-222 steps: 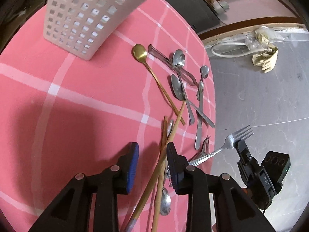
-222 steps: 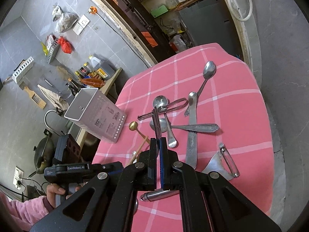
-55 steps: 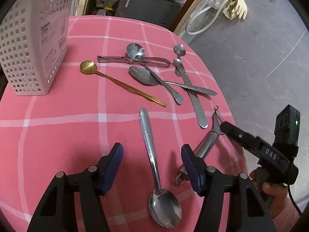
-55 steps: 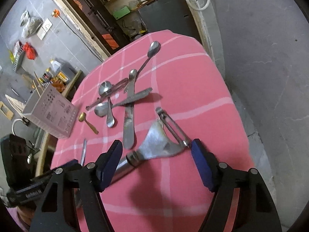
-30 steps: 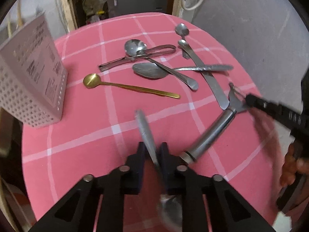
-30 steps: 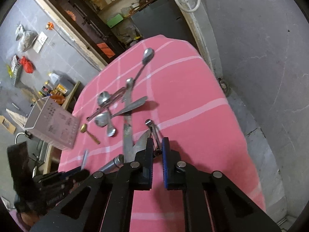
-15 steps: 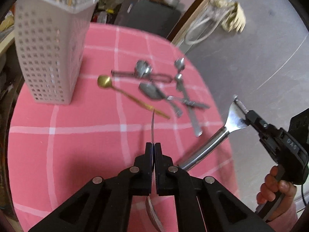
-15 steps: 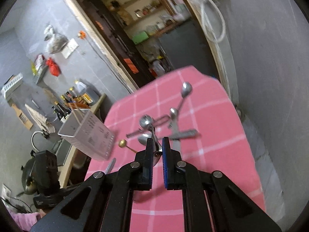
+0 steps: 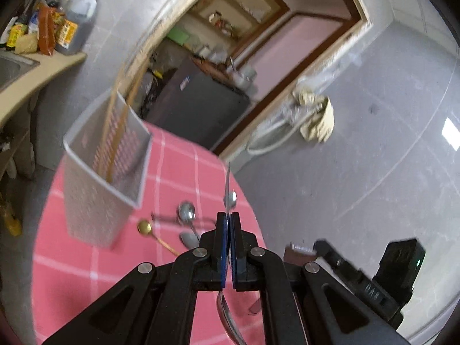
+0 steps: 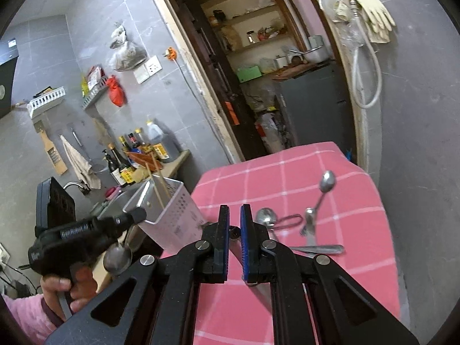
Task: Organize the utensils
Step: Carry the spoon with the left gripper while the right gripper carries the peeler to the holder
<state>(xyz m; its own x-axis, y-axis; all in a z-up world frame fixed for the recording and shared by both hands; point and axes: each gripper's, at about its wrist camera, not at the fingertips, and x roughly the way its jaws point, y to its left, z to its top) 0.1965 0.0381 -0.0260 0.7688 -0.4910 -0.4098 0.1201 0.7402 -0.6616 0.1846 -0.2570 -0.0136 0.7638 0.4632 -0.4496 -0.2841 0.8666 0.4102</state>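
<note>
My left gripper (image 9: 228,215) is shut on a steel spoon (image 9: 227,184), handle pointing up and bowl hanging below; it also shows in the right wrist view (image 10: 117,256). It hovers right of the white perforated utensil basket (image 9: 100,198), which holds chopsticks (image 9: 115,132). My right gripper (image 10: 234,215) is shut on the peeler (image 10: 235,233), held above the pink checked table (image 10: 287,302); the basket (image 10: 172,218) stands to its left. The right gripper also shows in the left wrist view (image 9: 317,244).
On the table lie a gold spoon (image 9: 143,226), steel spoons (image 9: 186,211) and tongs, and in the right wrist view a spoon (image 10: 326,184), knife (image 10: 319,248) and tongs (image 10: 287,219). A counter with bottles (image 10: 143,149) stands to the left.
Both grippers have risen and tilted upward. The left one has carried the spoon closer to the basket's top. The right one still holds the peeler, lifted off the table.
</note>
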